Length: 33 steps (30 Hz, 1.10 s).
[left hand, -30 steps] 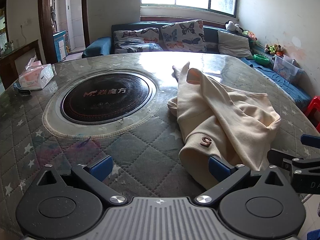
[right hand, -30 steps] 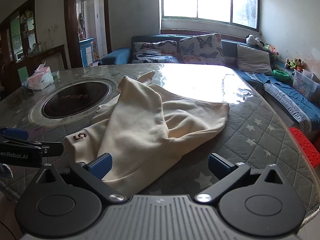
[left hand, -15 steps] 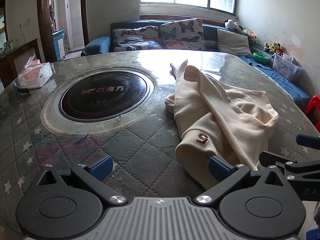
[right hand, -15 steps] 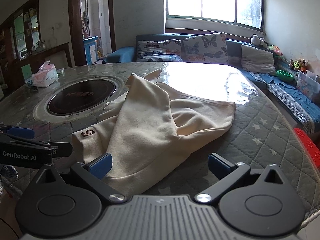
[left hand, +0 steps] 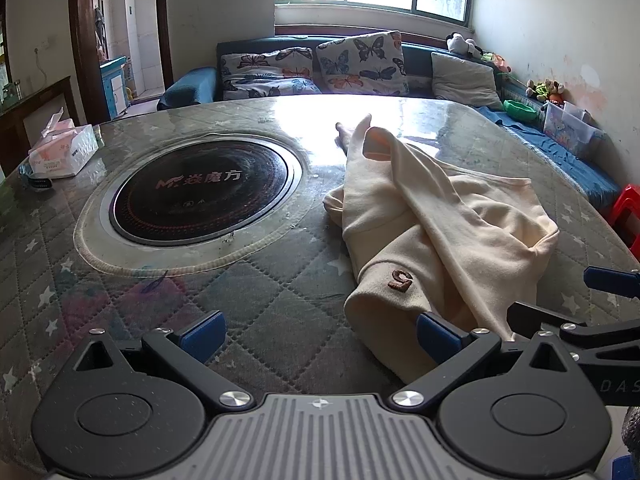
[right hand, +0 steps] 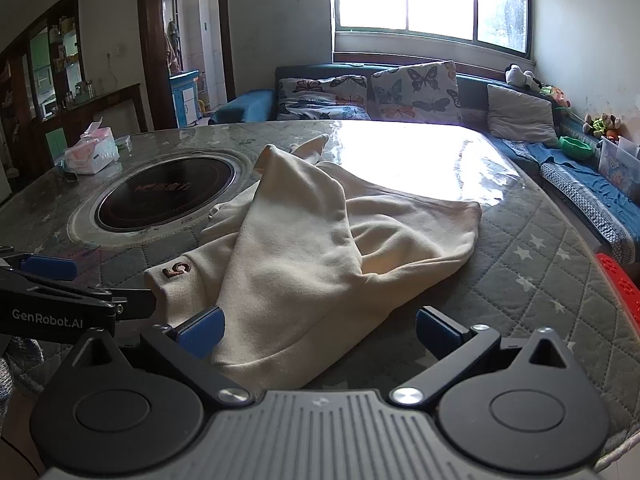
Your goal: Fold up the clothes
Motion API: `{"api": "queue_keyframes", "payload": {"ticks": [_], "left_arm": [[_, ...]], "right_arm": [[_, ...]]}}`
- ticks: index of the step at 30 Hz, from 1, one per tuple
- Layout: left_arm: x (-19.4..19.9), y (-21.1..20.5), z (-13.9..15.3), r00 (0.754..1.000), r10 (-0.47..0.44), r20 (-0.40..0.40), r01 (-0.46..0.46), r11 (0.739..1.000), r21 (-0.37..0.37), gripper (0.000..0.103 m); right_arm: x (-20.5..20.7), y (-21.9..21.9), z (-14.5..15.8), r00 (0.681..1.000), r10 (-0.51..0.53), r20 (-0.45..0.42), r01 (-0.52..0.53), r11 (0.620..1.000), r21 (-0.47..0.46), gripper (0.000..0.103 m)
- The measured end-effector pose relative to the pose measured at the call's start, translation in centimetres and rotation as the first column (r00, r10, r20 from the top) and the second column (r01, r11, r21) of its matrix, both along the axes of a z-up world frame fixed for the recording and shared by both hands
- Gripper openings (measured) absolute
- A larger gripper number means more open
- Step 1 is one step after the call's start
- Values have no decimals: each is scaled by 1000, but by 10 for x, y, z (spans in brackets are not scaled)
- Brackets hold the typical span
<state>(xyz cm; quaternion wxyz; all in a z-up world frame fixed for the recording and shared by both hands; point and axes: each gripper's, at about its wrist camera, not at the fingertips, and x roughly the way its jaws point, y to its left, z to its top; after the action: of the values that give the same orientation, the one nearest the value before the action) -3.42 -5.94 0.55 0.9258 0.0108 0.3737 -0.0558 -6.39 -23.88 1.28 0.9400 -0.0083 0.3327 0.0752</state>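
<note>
A cream garment with a brown "5" patch lies crumpled on the quilted table, also in the right wrist view. My left gripper is open and empty, just short of the garment's near left hem; its right finger is at the cloth's edge. My right gripper is open and empty, over the near hem, its left finger against the cloth. Each gripper shows at the edge of the other's view.
A round black cooktop is set into the table to the left of the garment. A tissue box stands at the far left edge. A sofa with cushions lies beyond. A red stool stands at the right.
Both grippers have drawn back and risen slightly, so the garment sits a little farther off. Both stay open. The garment has not moved.
</note>
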Motion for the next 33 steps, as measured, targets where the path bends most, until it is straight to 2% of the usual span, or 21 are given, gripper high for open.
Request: {"api": "queue_keyframes", "payload": {"ticks": [10, 20, 25, 33], "left_arm": [[8, -1, 3, 1000, -1, 0, 1, 1000, -3, 103], [23, -1, 2, 1000, 2, -2, -2, 1000, -3, 103], [33, 0, 0, 1000, 6, -9, -6, 1000, -1, 103], [48, 7, -7, 999, 24, -34, -24, 1000, -10, 103]], "right_arm": [[11, 2, 4, 1000, 13, 10, -13, 1000, 4, 102], [30, -1, 6, 1000, 27, 10, -27, 999, 19, 93], [52, -2, 10, 999, 38, 16, -39, 999, 29, 86], [104, 9, 18, 995, 99, 26, -100, 995, 26, 79]]}}
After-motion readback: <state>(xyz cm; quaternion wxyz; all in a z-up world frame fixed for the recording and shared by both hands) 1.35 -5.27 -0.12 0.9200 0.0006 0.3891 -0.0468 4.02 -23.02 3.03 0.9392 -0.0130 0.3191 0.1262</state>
